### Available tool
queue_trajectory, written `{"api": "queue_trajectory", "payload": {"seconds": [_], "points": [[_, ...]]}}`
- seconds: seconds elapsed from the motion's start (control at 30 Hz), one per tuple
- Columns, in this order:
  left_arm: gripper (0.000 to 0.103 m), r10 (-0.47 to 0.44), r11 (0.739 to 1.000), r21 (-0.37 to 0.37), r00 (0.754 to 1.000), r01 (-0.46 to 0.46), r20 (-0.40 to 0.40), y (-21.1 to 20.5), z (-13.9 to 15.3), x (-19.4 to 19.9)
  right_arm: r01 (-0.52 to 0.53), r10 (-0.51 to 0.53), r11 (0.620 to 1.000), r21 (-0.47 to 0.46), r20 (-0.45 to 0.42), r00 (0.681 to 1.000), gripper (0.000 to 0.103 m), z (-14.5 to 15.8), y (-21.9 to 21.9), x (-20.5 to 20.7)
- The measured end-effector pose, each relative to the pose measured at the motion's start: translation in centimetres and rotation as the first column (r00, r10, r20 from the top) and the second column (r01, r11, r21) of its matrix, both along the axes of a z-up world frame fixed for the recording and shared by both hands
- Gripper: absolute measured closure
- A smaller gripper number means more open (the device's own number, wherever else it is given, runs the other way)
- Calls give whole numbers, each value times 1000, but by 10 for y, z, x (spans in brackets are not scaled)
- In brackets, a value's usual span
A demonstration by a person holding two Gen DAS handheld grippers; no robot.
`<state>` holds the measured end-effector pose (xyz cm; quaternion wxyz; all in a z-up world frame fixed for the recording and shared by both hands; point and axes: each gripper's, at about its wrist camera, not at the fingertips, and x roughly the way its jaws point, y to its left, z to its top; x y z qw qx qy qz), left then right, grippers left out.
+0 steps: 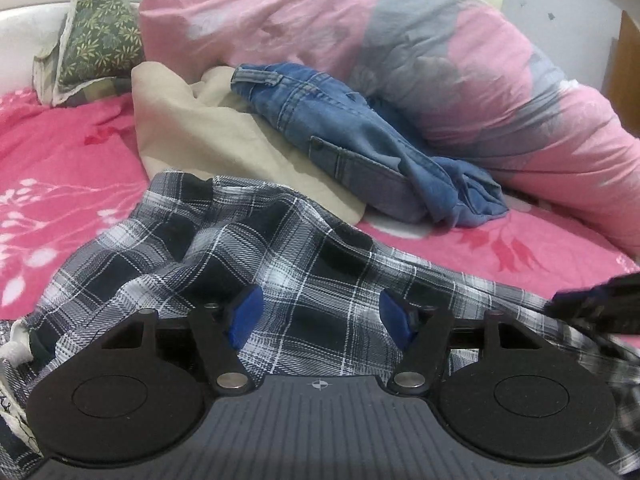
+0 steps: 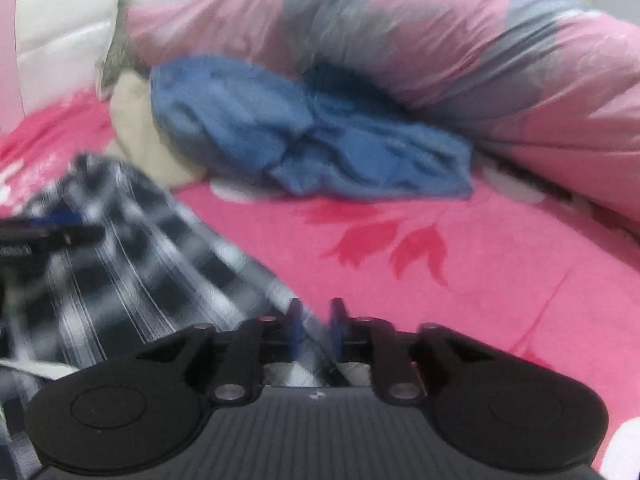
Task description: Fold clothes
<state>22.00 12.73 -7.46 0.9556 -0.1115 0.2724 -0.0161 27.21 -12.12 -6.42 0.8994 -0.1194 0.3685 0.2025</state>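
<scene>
Two claws work on one garment. The plaid shirt [image 1: 248,264] lies rumpled across the lower half of the left wrist view, spread over the pink bed sheet [image 1: 60,168]. The left claw [image 1: 320,314] stands released, its blue pads wide apart with plaid cloth bulging between them but not pinched; it looks poised to take a fresh hold. In the right wrist view, which is blurred, the right claw [image 2: 316,320] at the lower centre is clenched nearly closed on an edge of the plaid shirt [image 2: 132,252], probably to keep that edge taut while the other side is gathered.

Toward the upper centre a pair of jeans [image 1: 344,136] rests bundled on a beige cloth [image 1: 200,132], against a pink and grey duvet [image 1: 440,60]; whether these are folded or waiting cannot be told. A leaf-print pillow [image 1: 96,40] sits at the upper left.
</scene>
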Motion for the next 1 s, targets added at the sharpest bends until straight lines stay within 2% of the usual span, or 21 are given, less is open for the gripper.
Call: {"api": "queue_trajectory", "payload": {"seconds": [0.07,0.13,0.2,0.3,0.4,0.47,0.5,0.53,0.57,0.6,0.73,0.8,0.87,0.97,1.0], "points": [[39,1,1000,3,1000,-1,4,0,0,0,-13,13,1000,-21,-9,1000,72,-10,3,6],[39,5,1000,6,1000,-5,6,-1,0,0,27,-28,1000,11,16,999,101,-4,-1,10],[40,9,1000,9,1000,-9,4,-1,0,0,68,-71,997,46,74,995,101,4,-7,11],[40,11,1000,12,1000,-11,1,-1,-1,1,109,-114,992,60,94,989,101,-1,-8,23],[40,13,1000,15,1000,-13,-3,-2,-3,3,129,-126,992,-15,126,984,101,-22,1,35],[40,13,1000,16,1000,-13,-2,-2,-3,3,154,-149,988,-21,155,977,99,-28,2,39],[40,12,1000,13,1000,-12,-2,-1,-3,2,178,-176,984,-1,152,973,94,-26,0,41],[40,11,1000,9,1000,-11,-2,0,-4,3,209,-210,978,24,143,967,81,-24,-5,44],[40,11,1000,5,1000,-11,-3,0,-4,3,248,-252,968,44,136,958,75,-21,-12,47],[39,11,1000,1,1000,-11,-3,1,-4,3,298,-303,953,63,124,945,71,-18,-24,49],[39,8,1000,-3,1000,-8,-3,1,-5,2,481,-503,856,192,87,860,71,10,-86,29],[38,6,1000,-5,1000,-6,1,2,-4,1,526,-557,820,224,103,824,71,29,-118,-9],[38,-7,999,-38,1000,8,30,5,-1,-3,563,-603,788,250,124,788,71,48,-149,-52],[36,-44,996,-76,994,52,103,7,9,-13,613,-668,734,291,151,728,71,78,-195,-116],[36,-64,994,-75,991,73,120,5,13,-17,626,-676,730,274,158,720,71,83,-206,-137]]}}
